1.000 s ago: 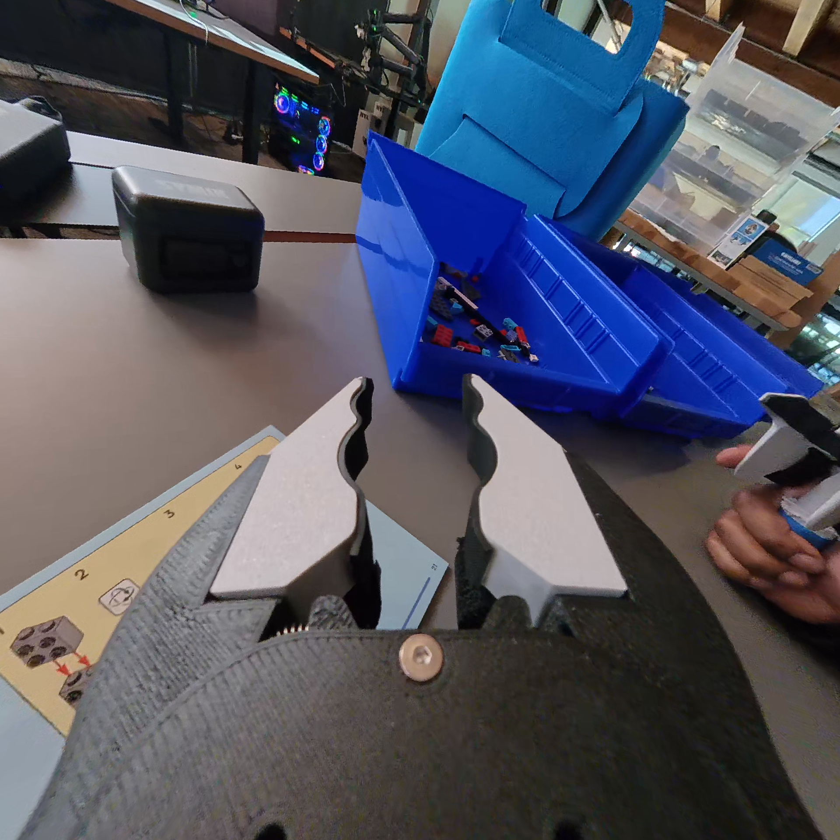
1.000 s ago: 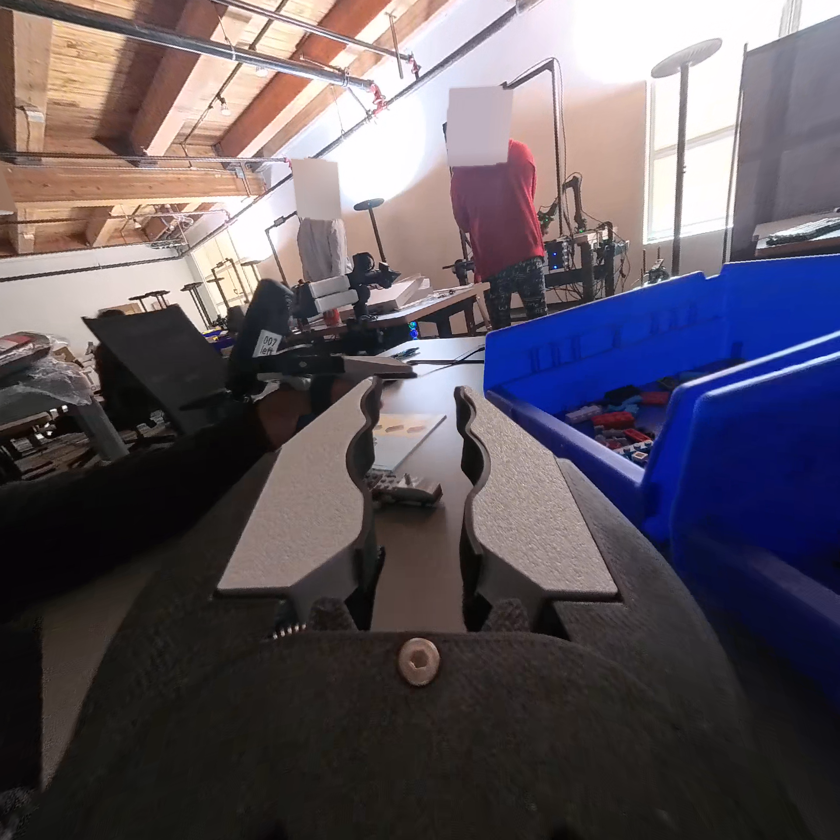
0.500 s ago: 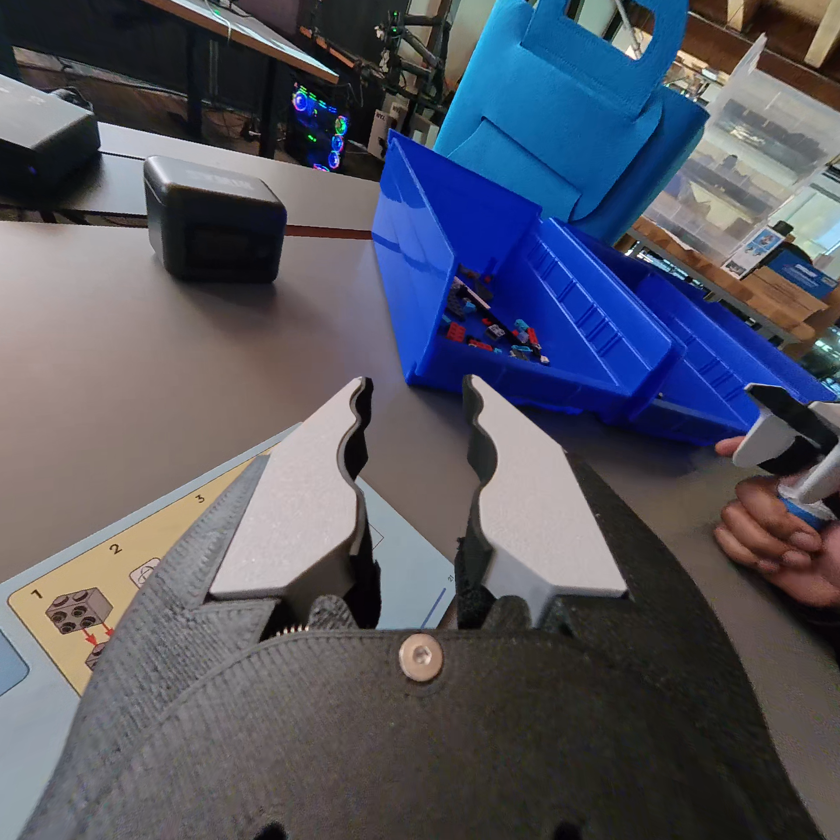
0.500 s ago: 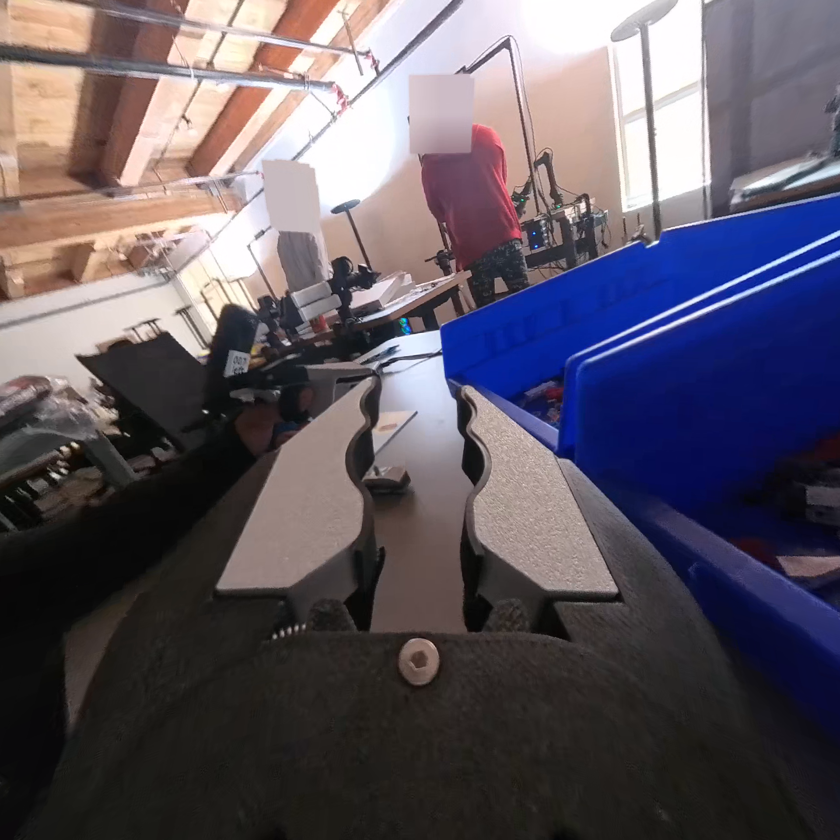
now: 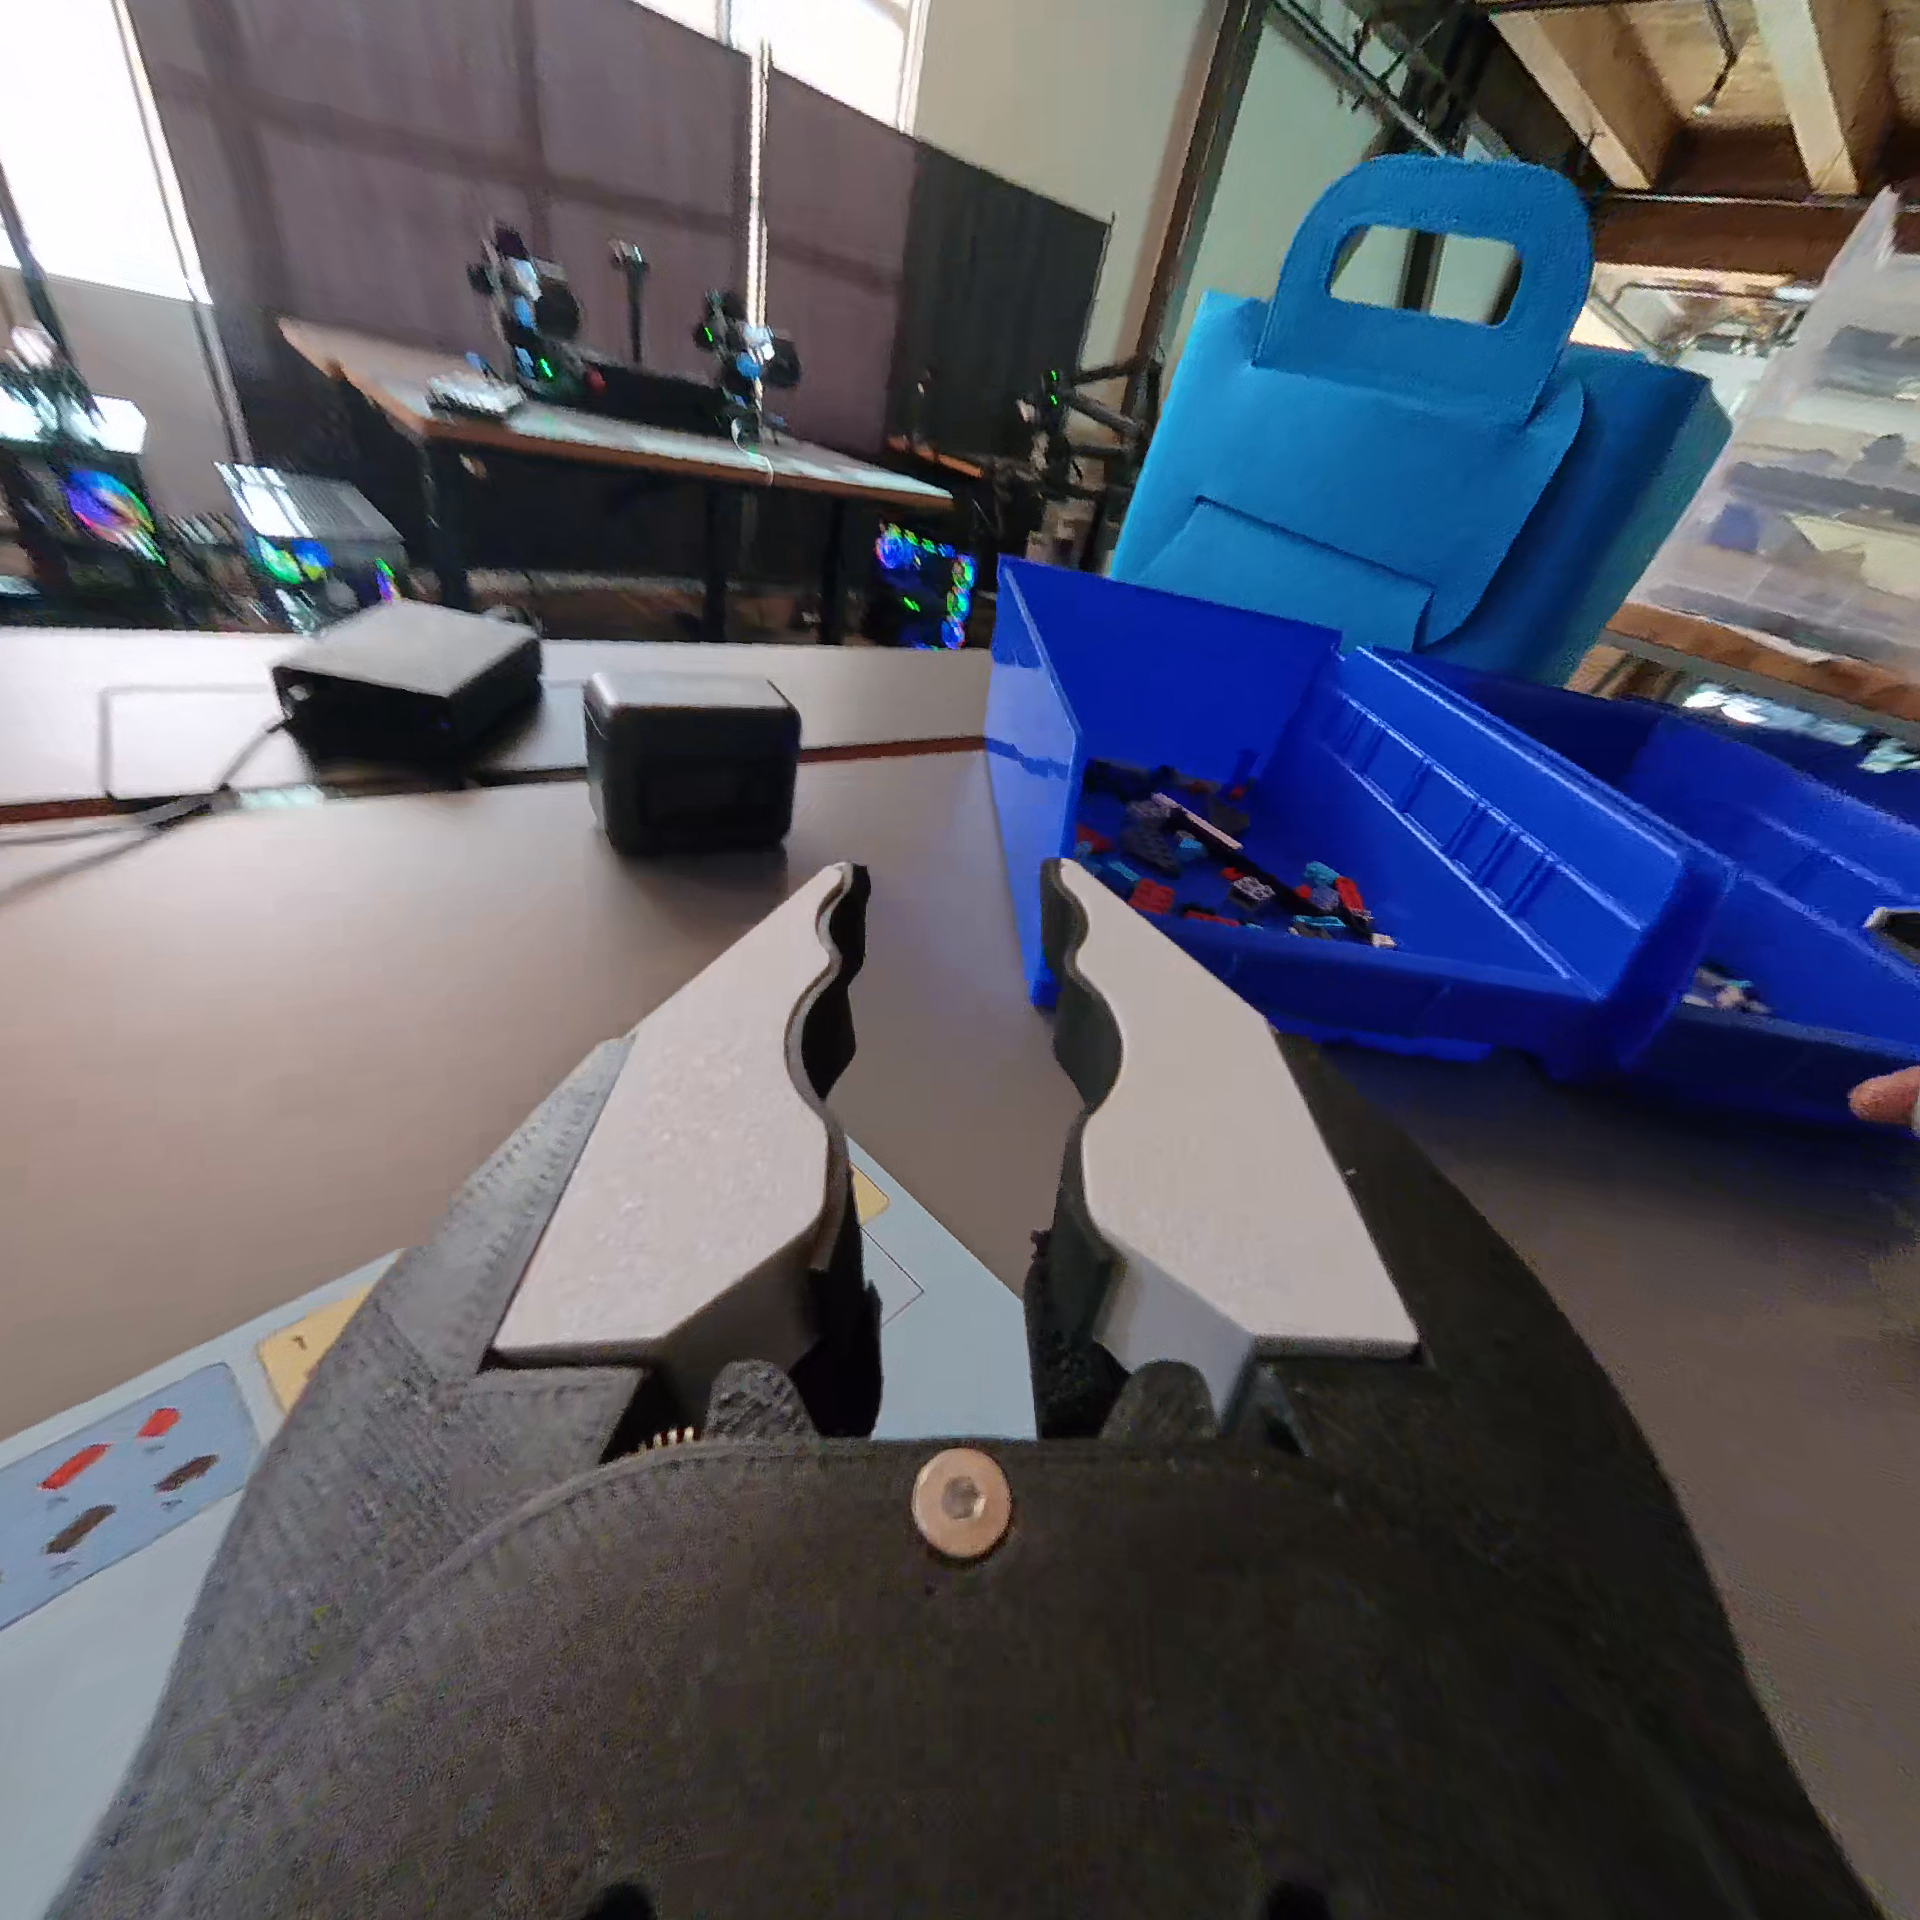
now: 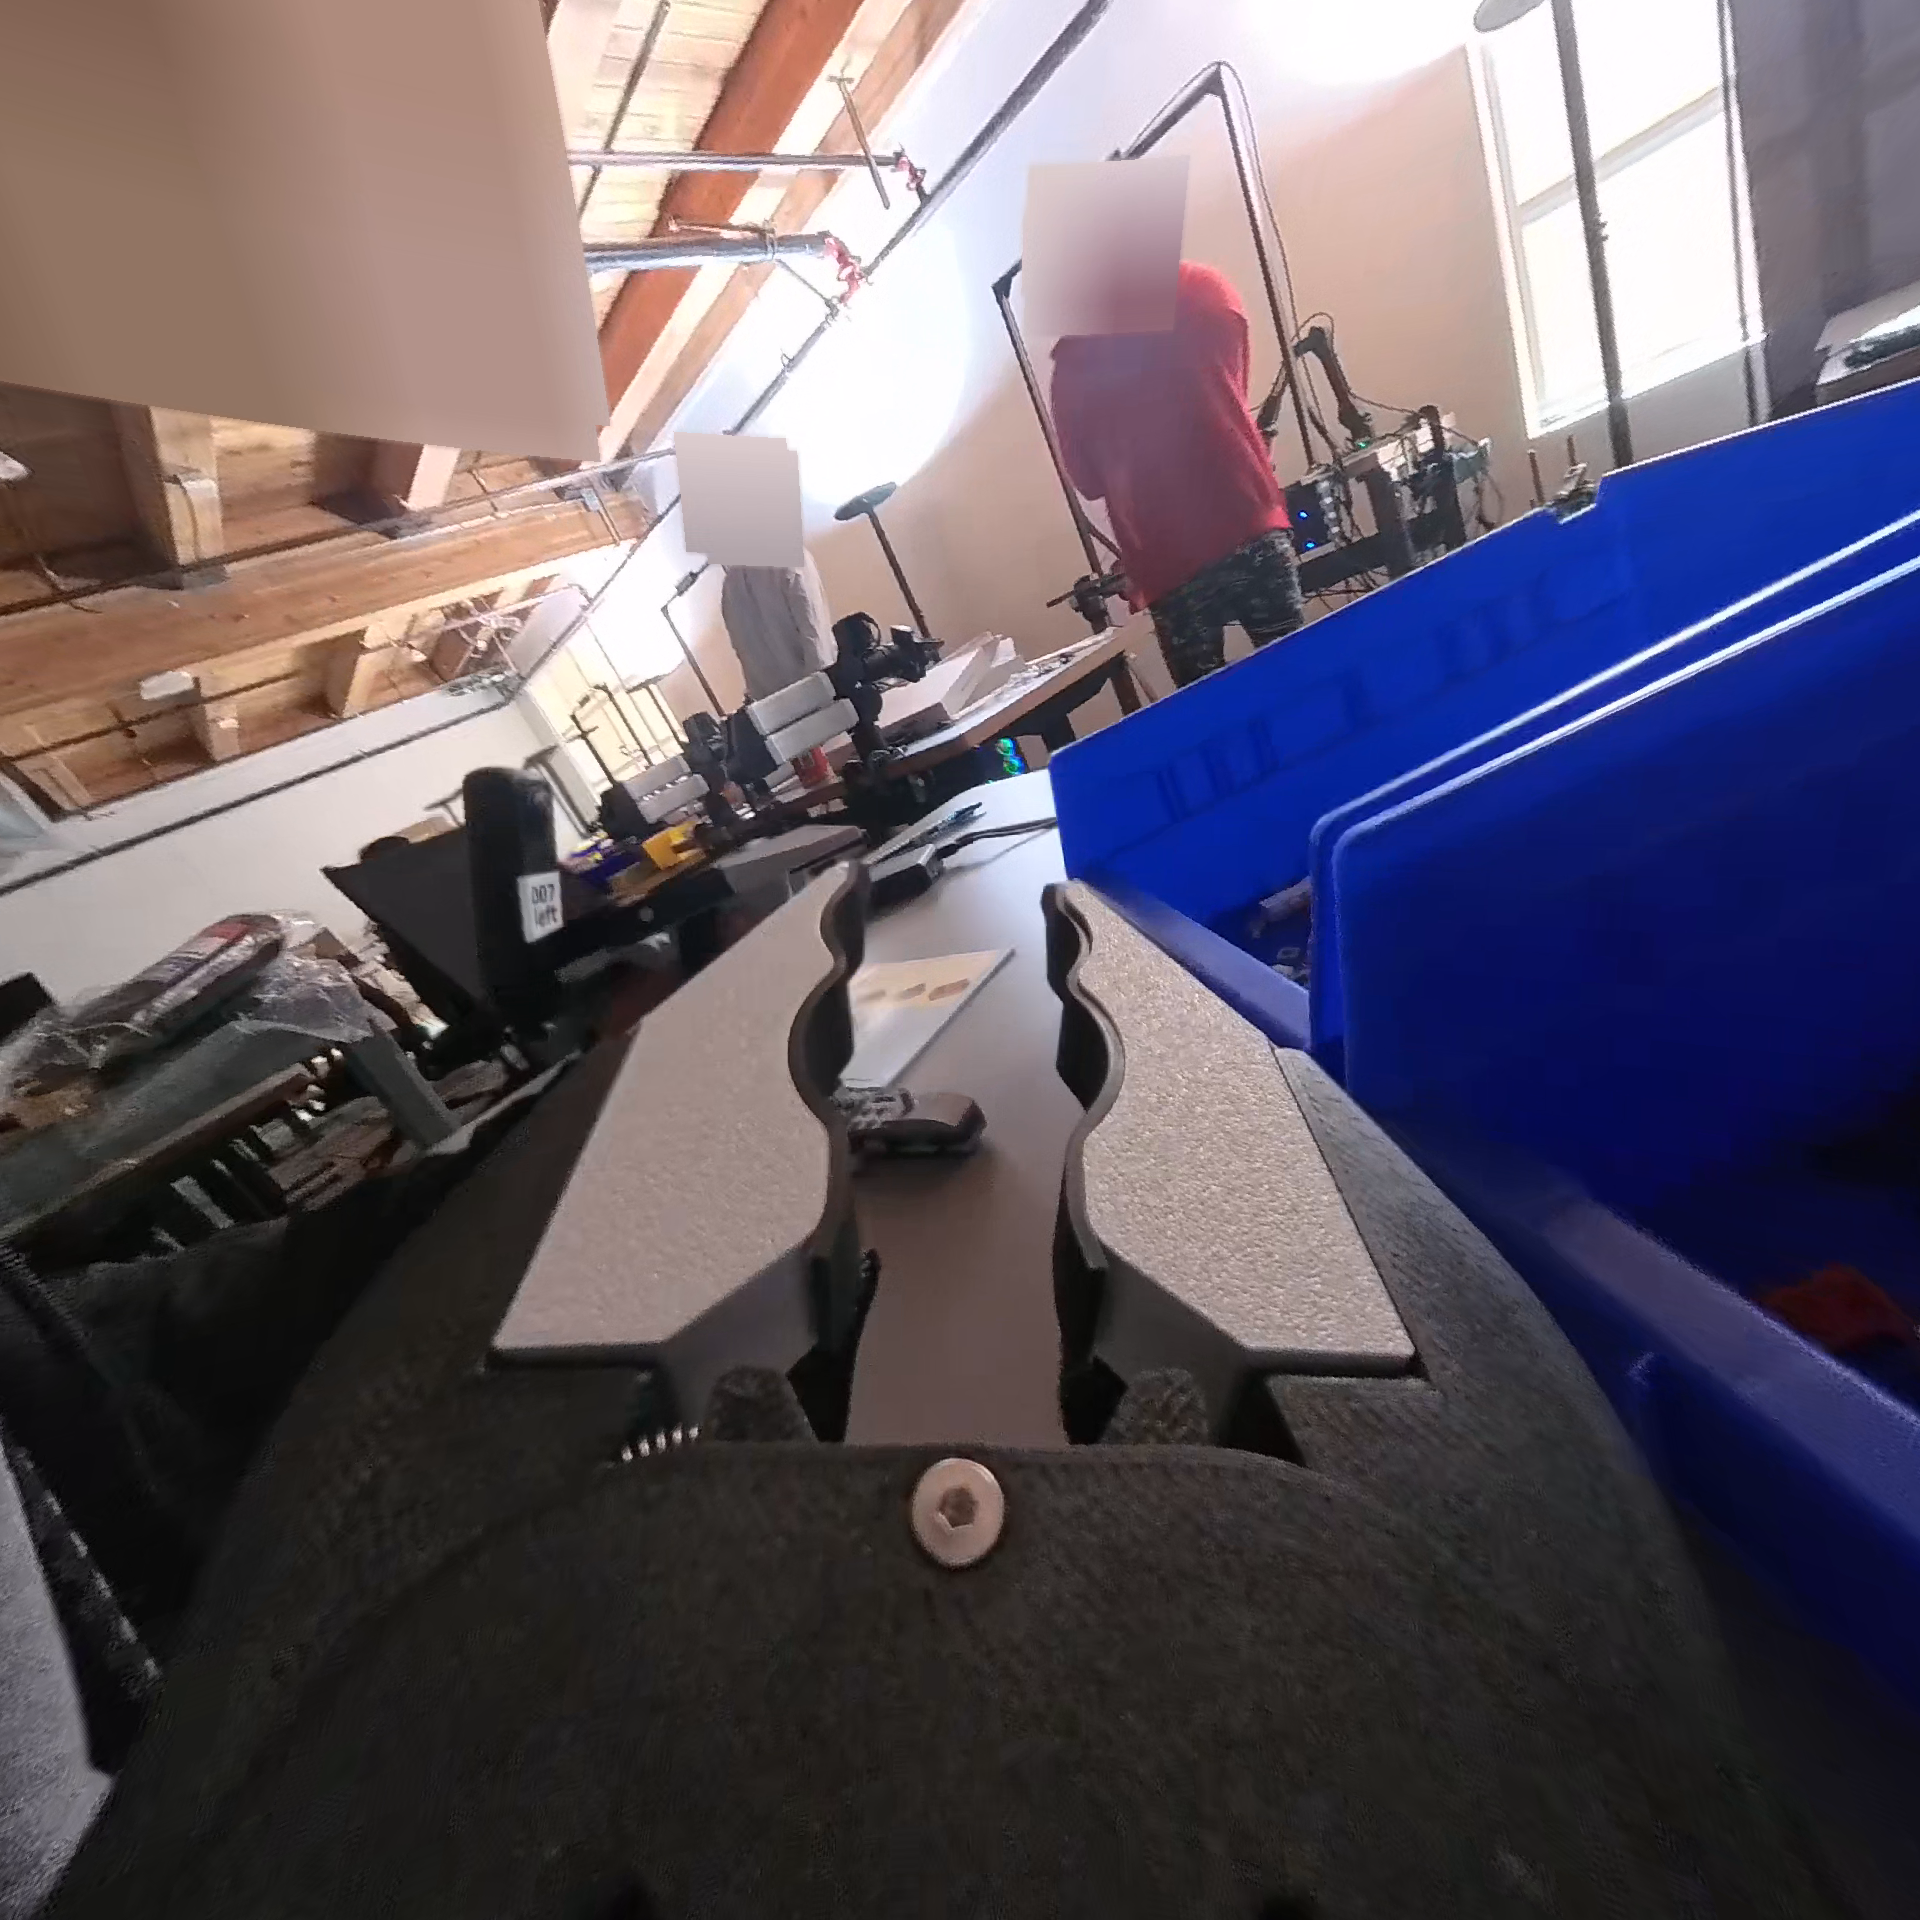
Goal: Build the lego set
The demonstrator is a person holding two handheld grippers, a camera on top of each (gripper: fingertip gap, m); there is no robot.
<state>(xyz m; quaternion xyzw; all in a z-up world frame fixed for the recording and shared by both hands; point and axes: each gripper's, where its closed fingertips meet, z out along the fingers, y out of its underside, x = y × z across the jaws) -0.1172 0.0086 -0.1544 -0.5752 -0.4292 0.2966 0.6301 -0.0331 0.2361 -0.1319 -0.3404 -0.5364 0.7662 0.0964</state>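
My left gripper (image 5: 954, 891) is open and empty, held above the instruction booklet (image 5: 125, 1475) on the dark table. Ahead to the right a blue bin (image 5: 1164, 675) holds several small loose Lego pieces (image 5: 1226, 873). My right gripper (image 6: 954, 912) is open and empty, low over the table beside the blue bins (image 6: 1621, 935). A small dark Lego assembly (image 6: 914, 1120) lies on the table just ahead between its fingers. The booklet (image 6: 925, 997) lies farther on. The left gripper's handle (image 6: 509, 883) shows at the left.
Two black boxes (image 5: 691, 758) (image 5: 405, 675) stand at the table's far side. More blue bins (image 5: 1766, 894) lie to the right, with a blue felt bag (image 5: 1382, 447) behind. A fingertip (image 5: 1886, 1096) shows at the right edge. Two people stand at far benches (image 6: 1164, 468). Some 25 centimetres of space lies between my two pairs of fingers.
My left gripper has tilted up and swung left, so the right hand and gripper have nearly left its view. My right gripper has drawn closer to the Lego assembly. Both stay open.
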